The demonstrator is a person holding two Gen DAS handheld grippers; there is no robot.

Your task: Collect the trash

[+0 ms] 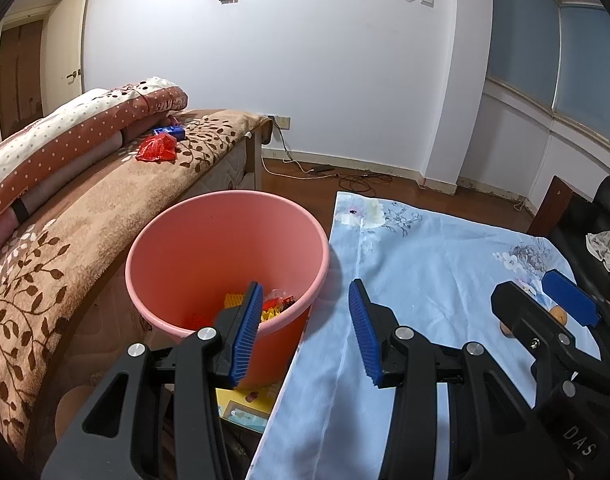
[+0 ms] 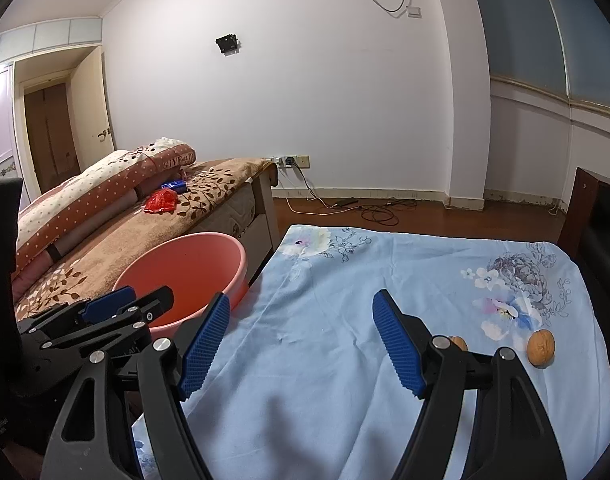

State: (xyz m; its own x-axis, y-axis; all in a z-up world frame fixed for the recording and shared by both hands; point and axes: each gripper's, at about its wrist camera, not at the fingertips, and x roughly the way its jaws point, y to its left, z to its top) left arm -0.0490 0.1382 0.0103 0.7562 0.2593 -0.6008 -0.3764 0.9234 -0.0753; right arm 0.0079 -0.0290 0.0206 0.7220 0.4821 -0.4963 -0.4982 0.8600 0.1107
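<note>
Both hand-held grippers, left and right, are hovering open and empty; the walnut is lying on the cloth-covered surface, wanting a centred grip before the pink bin

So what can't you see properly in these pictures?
- What lies in the pink bucket: left view, the left gripper covers part of it; right view, its rim hides it all.
- Second walnut: right view, mostly behind the right gripper.
- Blue packet on the bed: lettering too small.
</note>
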